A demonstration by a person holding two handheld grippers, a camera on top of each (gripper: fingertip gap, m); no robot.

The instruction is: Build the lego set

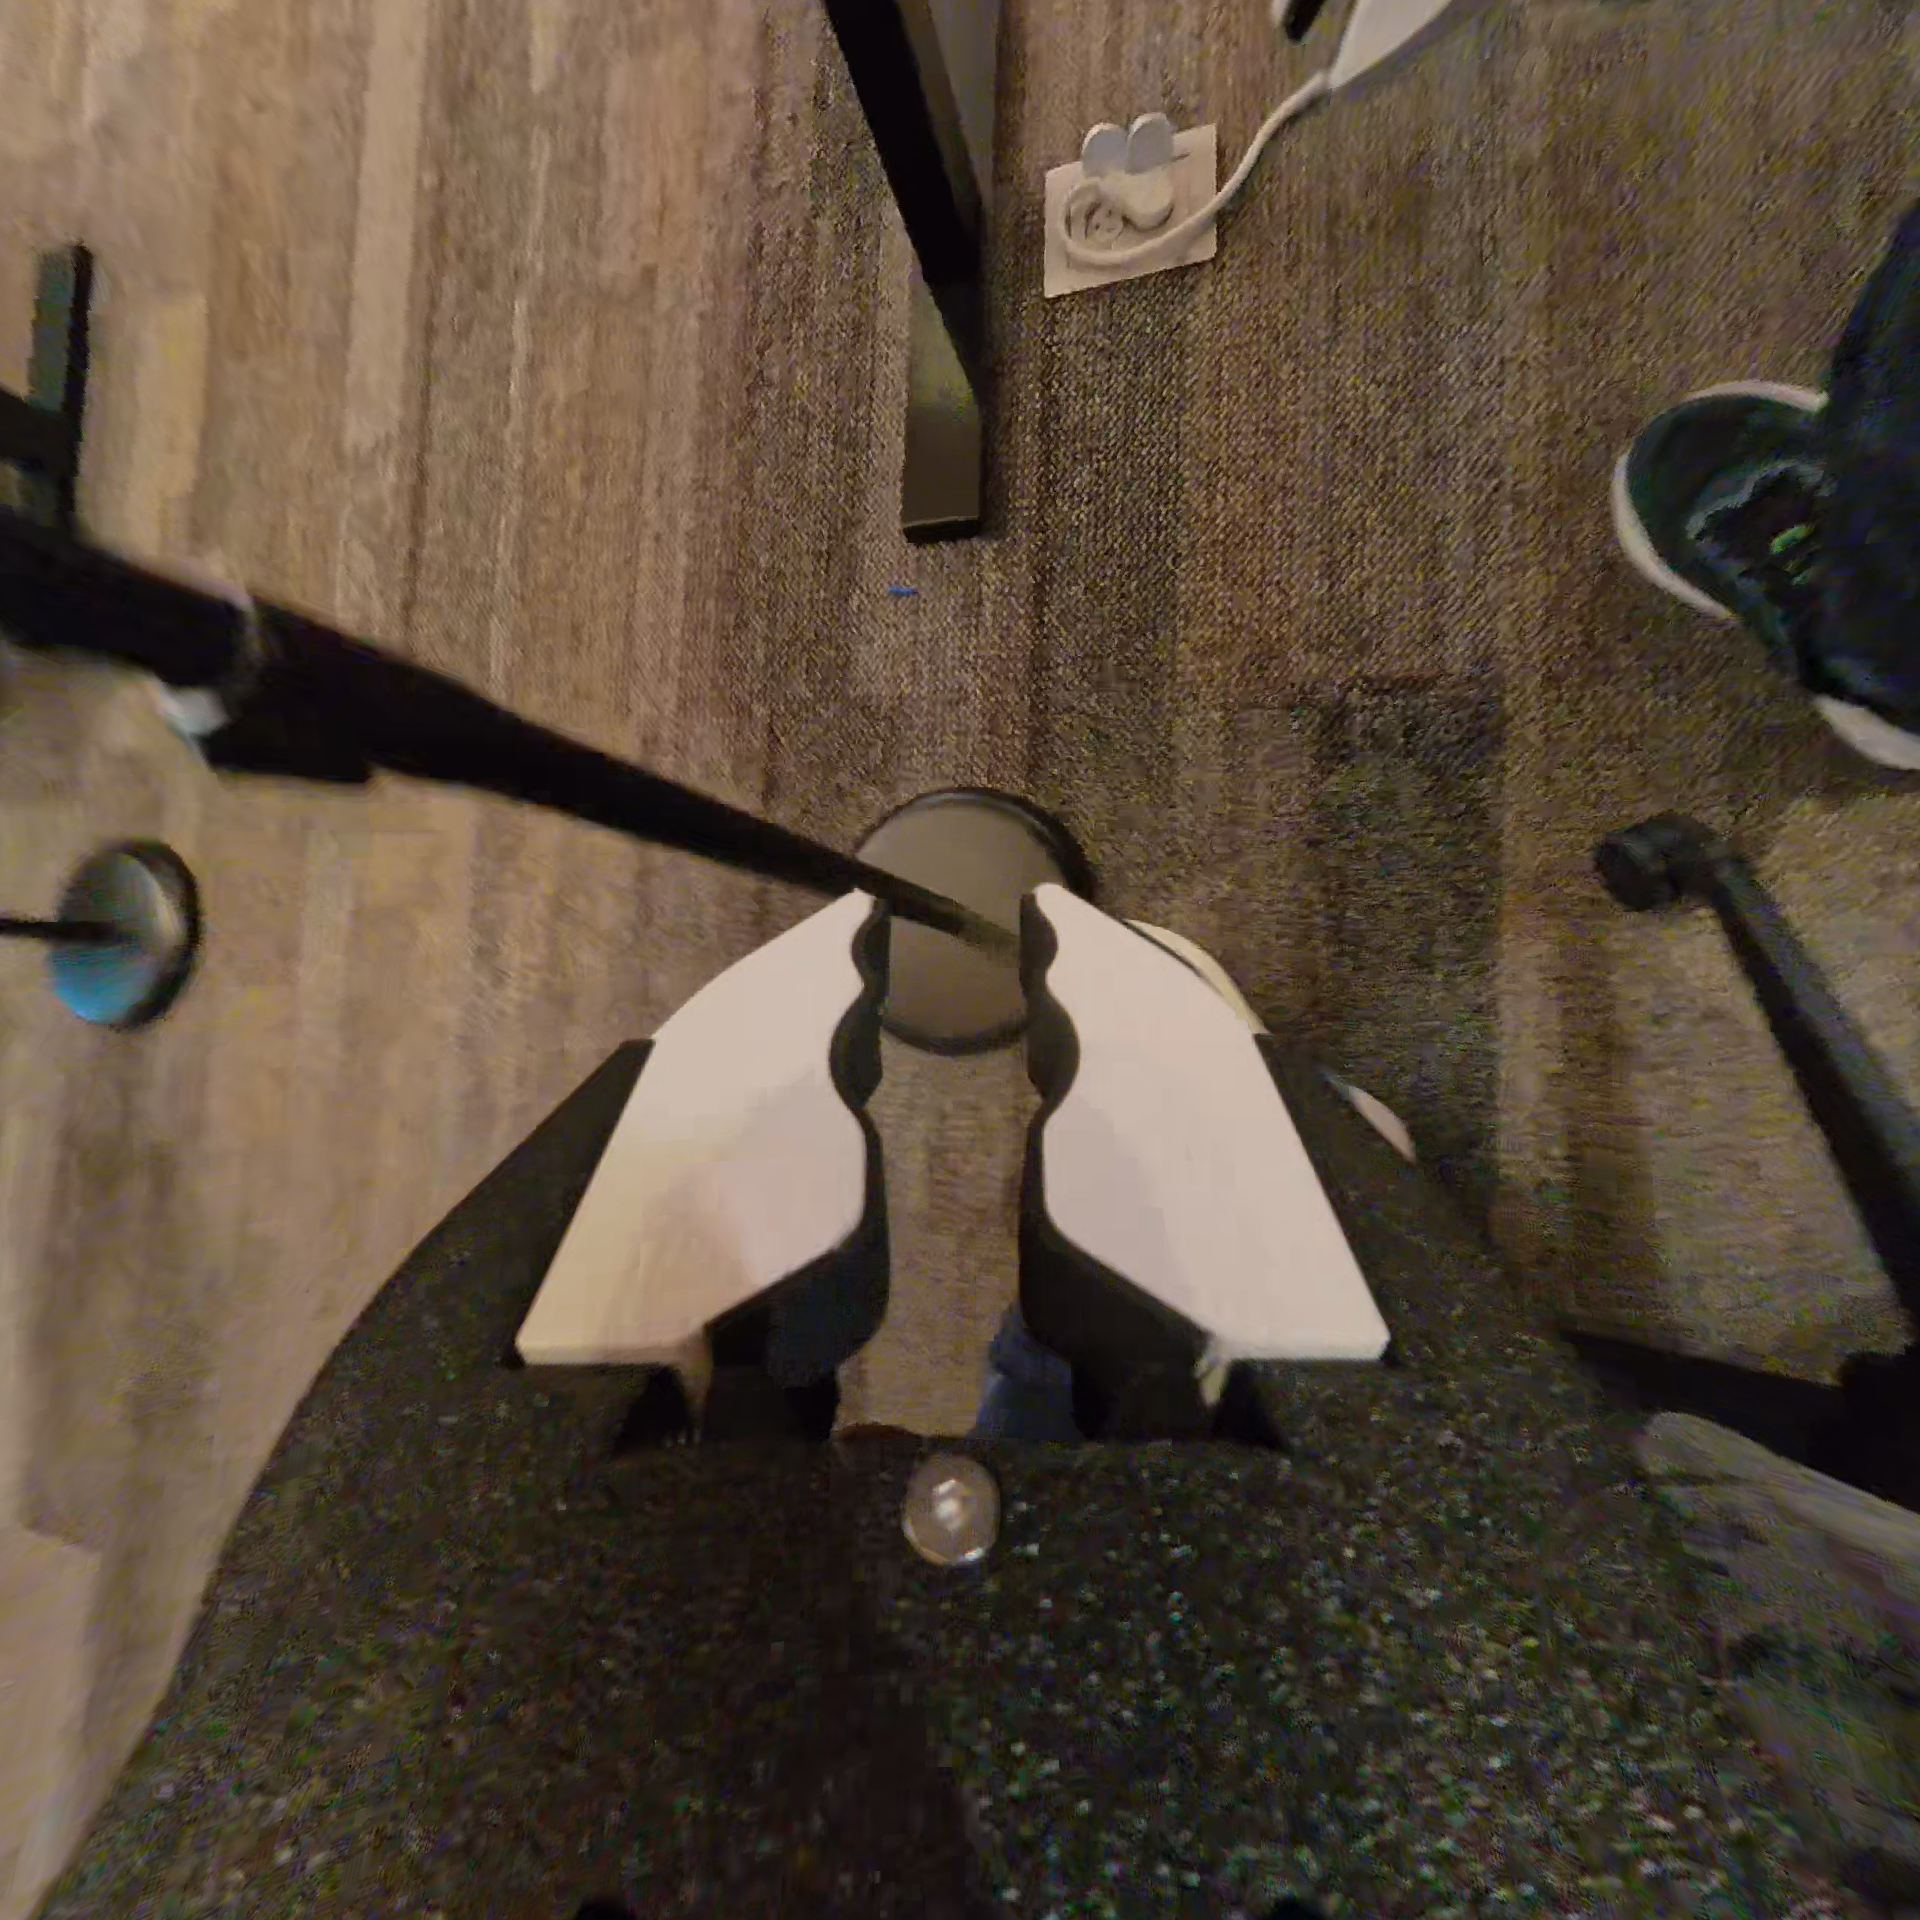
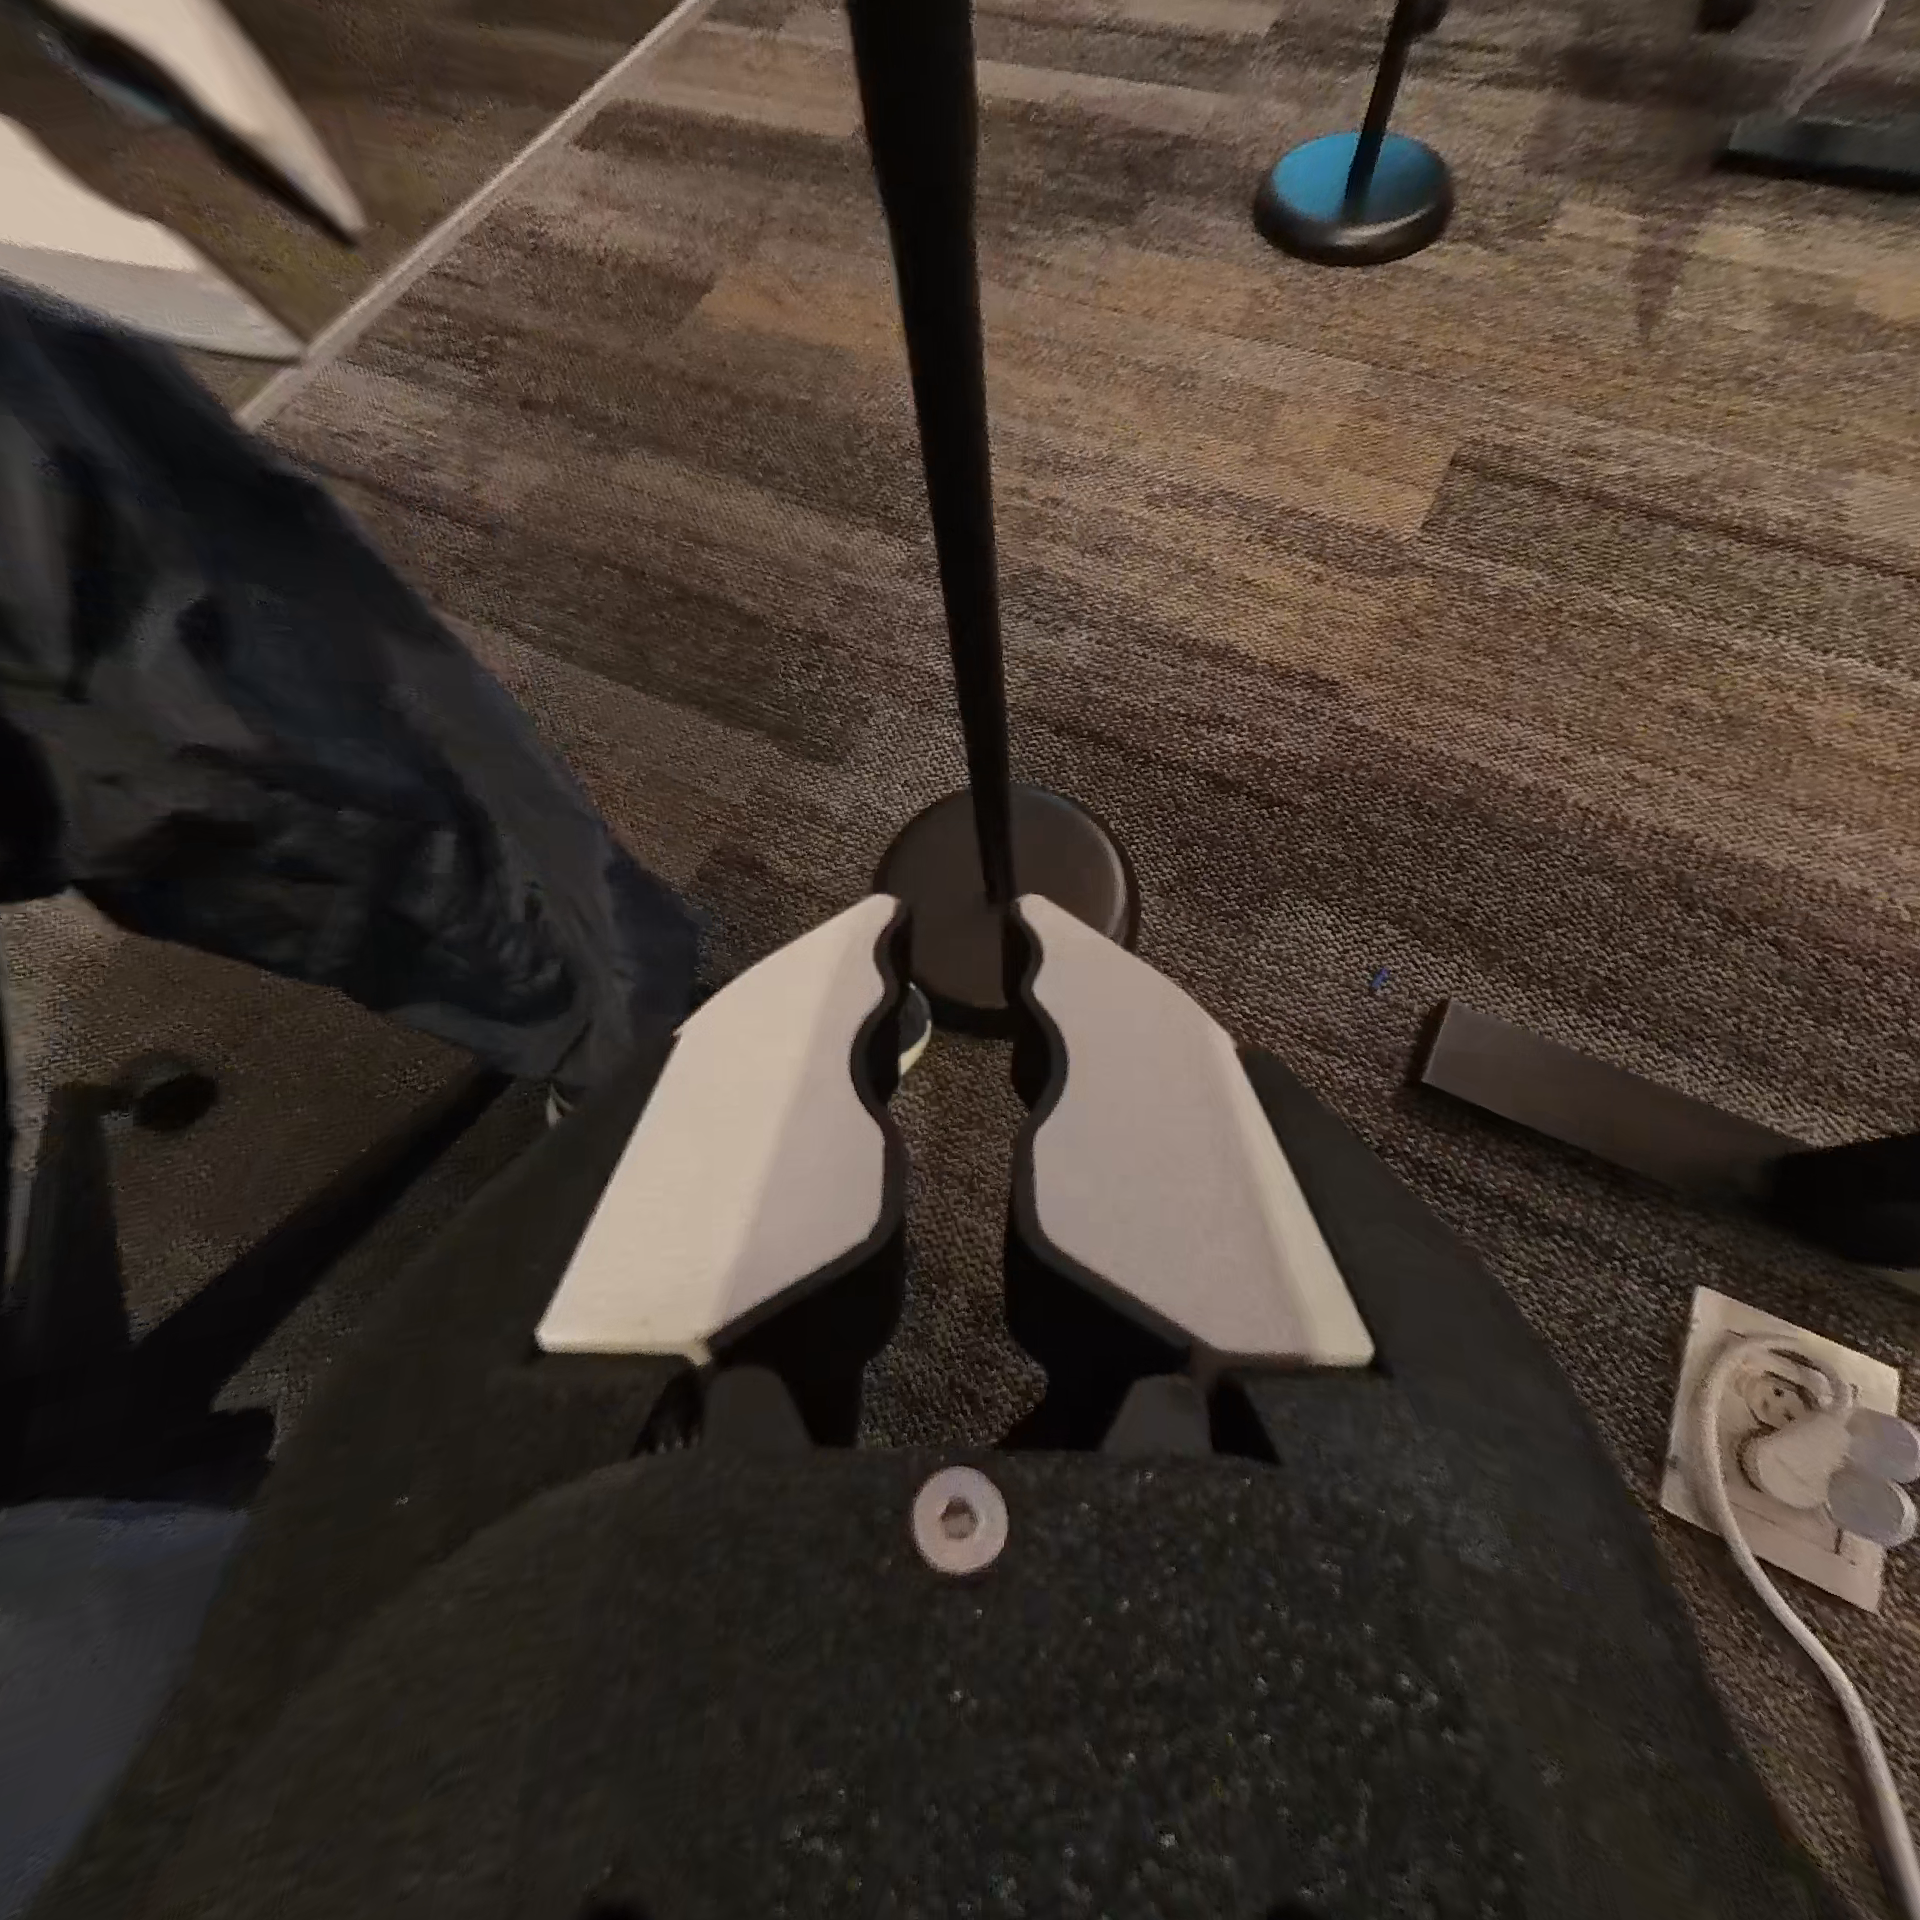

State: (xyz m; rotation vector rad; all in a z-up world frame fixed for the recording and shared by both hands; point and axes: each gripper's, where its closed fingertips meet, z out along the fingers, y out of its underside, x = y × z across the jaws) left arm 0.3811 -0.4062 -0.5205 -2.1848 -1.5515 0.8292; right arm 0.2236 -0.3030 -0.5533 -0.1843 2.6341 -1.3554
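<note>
Left tool (image 1: 951, 914) open above round stand base (image 1: 961, 862); black pole (image 1: 582, 758) between fingers.

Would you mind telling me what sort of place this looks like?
Probably an office or studio floor: patterned grey-brown carpet tiles, black stands on round bases, and a floor socket plate with a white cable.

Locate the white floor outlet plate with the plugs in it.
The white floor outlet plate lies on the grey carpet: top, right of centre in the left wrist view, beside a black flat bar; low at the right edge in the right wrist view.
</note>
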